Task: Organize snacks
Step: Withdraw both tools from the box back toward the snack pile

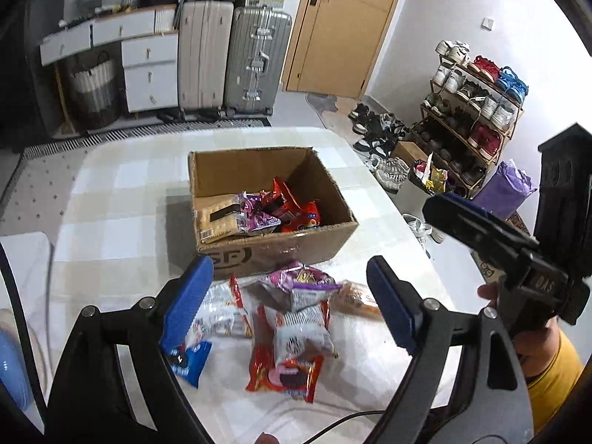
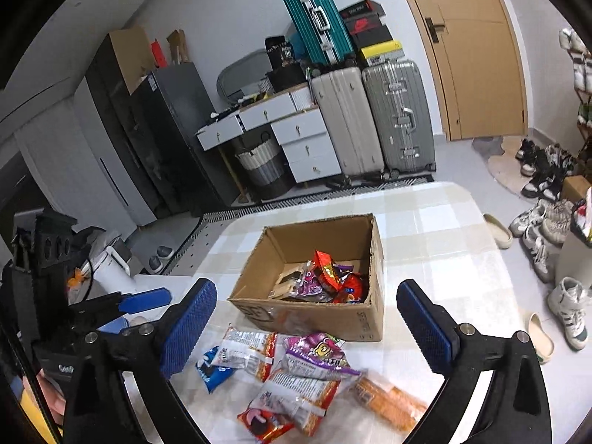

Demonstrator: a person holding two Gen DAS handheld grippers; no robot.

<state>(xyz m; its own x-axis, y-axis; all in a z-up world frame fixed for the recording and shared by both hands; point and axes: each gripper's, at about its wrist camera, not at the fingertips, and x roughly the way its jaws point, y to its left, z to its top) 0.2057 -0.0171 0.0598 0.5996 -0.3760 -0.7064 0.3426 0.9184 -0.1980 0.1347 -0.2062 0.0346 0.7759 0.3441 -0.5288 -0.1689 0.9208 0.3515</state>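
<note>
1. Left gripper (image 1: 288, 296): jaws spread wide, nothing between the blue pads (image 1: 187, 299). It hangs above the loose snack pile, clear of every packet.
2. Right gripper (image 2: 307, 325): jaws spread wide too, empty, held over the near edge of the table (image 2: 444, 229) with the pile below it. In the left wrist view it shows at the right edge (image 1: 492, 236), gripped by a hand (image 1: 532, 344) with a yellow sleeve (image 1: 555, 373) behind it.
3. Cardboard box (image 2: 307, 314) stands open-topped near the middle of the checked table. Inside it lie several packets – a red one (image 2: 325, 264), a purple one (image 2: 314, 285) and a pale cracker pack (image 1: 218, 218), heaped toward the near wall.
4. Loose pile on the table, just in front of the box: a purple packet (image 2: 318, 355) on top, a red-and-white packet (image 2: 292, 399) under it, a white-and-orange packet (image 2: 248, 351) to the left, a blue packet (image 2: 214, 366) at the far left, and an orange packet (image 2: 388, 399) to the right – blurred, print unreadable.
5. The purple packet overlaps the red-and-white one; the blue packet lies beside the white-and-orange one, touching or nearly so.
6. Background: 2 upright suitcases (image 2: 370, 118) against the wall, a teal suitcase (image 2: 318, 22) stacked above, a white drawer unit (image 2: 296, 137), a wooden door (image 2: 477, 48), a shoe rack (image 1: 473, 111) and shoes on the floor.
</note>
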